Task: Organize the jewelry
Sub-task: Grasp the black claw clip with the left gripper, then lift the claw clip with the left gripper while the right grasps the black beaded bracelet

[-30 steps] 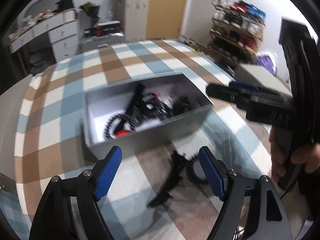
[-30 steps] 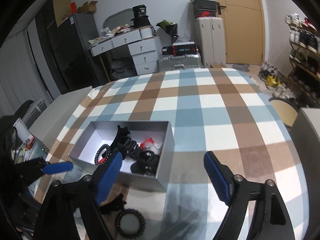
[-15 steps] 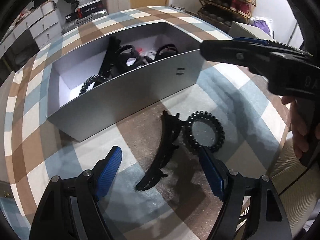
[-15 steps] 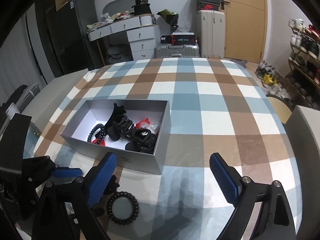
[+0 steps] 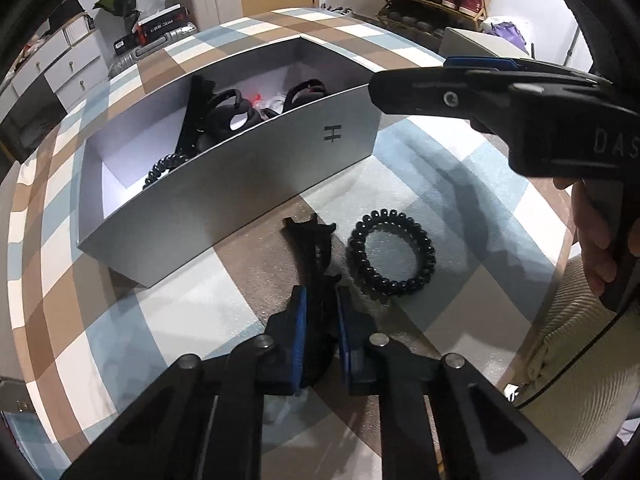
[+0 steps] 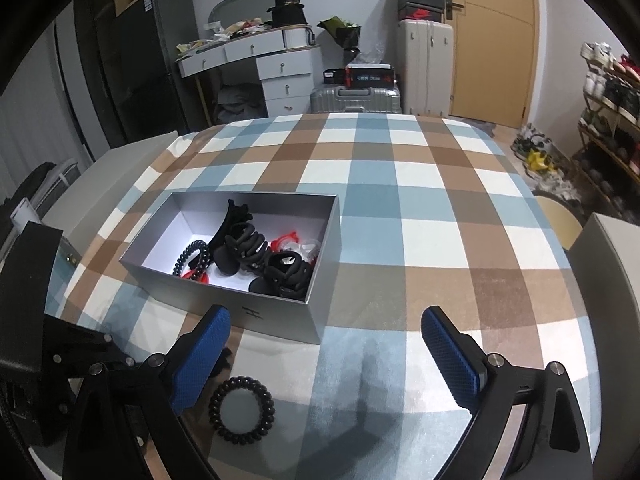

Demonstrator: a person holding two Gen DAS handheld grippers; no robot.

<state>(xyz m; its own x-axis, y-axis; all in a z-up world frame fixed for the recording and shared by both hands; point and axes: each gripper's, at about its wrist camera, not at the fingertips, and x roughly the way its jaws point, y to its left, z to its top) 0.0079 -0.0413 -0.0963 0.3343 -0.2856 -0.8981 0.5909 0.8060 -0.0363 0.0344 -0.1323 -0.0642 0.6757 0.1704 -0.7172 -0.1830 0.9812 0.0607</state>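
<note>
A grey open box (image 5: pixel 256 168) (image 6: pixel 280 320) on the checked tablecloth holds several black hair clips and ties (image 6: pixel 256 252). In front of it lie a long black hair clip (image 5: pixel 310 252) and a black spiral hair tie (image 5: pixel 391 258) (image 6: pixel 242 410). My left gripper (image 5: pixel 321 312) is shut on the near end of the long black hair clip, which rests on the cloth. My right gripper (image 6: pixel 324 356) is open and empty, above the cloth to the right of the box's near corner; it also shows in the left wrist view (image 5: pixel 500 92).
The table's near right edge (image 5: pixel 540 320) is close to the spiral tie. A grey cabinet (image 6: pixel 608 280) stands to the right of the table, another to the left (image 6: pixel 120 152). Suitcases, a desk and shoe racks stand beyond the far edge.
My left gripper has come down and forward and closed its fingers on the long black hair clip. My right gripper has stayed open and shifted slightly.
</note>
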